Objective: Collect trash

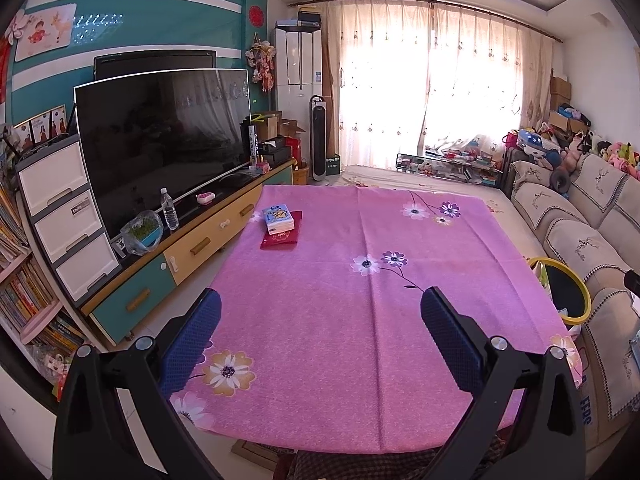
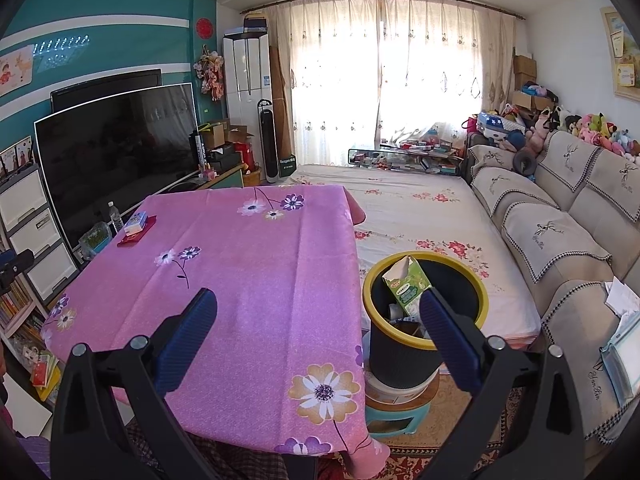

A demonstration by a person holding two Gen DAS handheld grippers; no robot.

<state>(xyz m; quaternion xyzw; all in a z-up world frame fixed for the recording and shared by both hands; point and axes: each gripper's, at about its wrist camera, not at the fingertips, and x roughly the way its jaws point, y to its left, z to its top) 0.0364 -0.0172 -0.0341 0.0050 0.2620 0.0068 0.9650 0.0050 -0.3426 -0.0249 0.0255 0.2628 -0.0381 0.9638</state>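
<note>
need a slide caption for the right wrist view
Open right gripper above the pink tablecloth, beside a yellow-rimmed bin holding a green carton.

The pink table (image 1: 360, 280) is bare and easy to cross. A tissue pack (image 1: 279, 219) sits at eleven o'clock. The bin (image 2: 426, 320) stands at three o'clock.

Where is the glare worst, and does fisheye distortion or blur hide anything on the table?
Left wrist view: the curtained window blows out white; the tissue pack on the pink tablecloth stays sharp. Right wrist view: same blown-out window; edges curve strongly, yet the trash bin reads clearly.
</note>
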